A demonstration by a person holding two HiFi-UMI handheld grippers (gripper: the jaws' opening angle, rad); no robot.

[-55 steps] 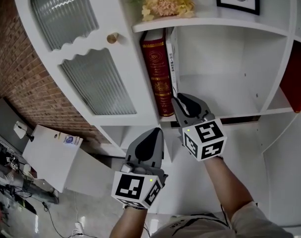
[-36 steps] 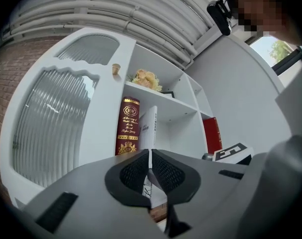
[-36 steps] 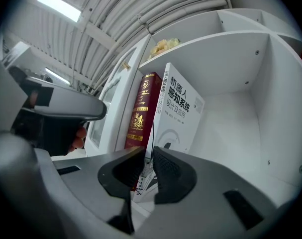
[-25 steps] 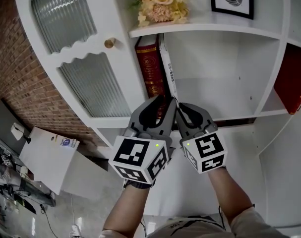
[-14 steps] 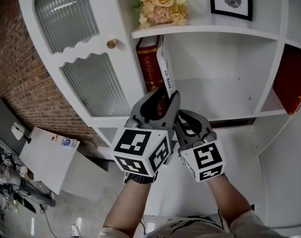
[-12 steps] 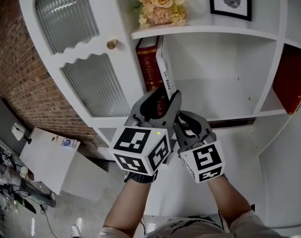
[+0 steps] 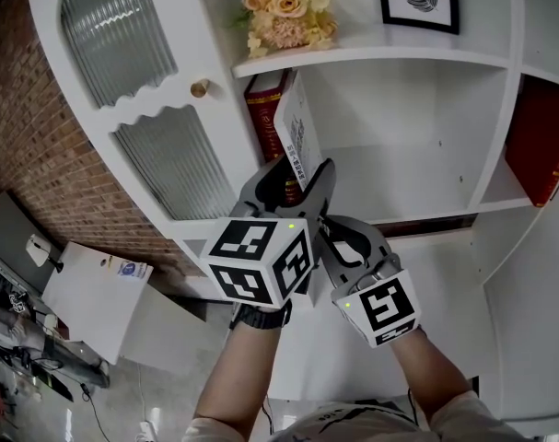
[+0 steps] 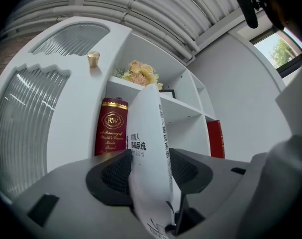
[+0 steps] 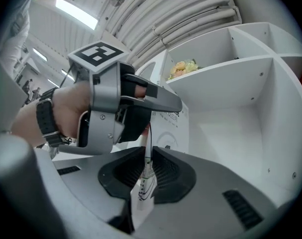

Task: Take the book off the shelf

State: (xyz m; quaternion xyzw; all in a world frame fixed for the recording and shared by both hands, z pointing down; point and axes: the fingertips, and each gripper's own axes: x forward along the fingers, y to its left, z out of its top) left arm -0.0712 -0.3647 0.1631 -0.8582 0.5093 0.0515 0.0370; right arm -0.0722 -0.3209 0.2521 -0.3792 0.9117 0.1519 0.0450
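Brick wall [image 7: 26,145] runs behind the tall white shelf unit [image 7: 417,58], whose ribbed-glass door [image 7: 168,168] is shut at its left. At the left end of the open compartment a dark red hardback with gilt lettering [image 7: 263,122] stands upright. Just beside it, the thin white paperback book [image 7: 297,141] leans out over the shelf's front edge. I judge it light and floppy, with a glossy cover that may slip, so the stiffer bottom corner by the spine is the place to grip. My left gripper [image 8: 150,167] points nearly level; its jaws have just been opening and now stand wide with the book loose between them. My right gripper [image 9: 147,166], lower and nearer me, pinches that bottom edge tight.
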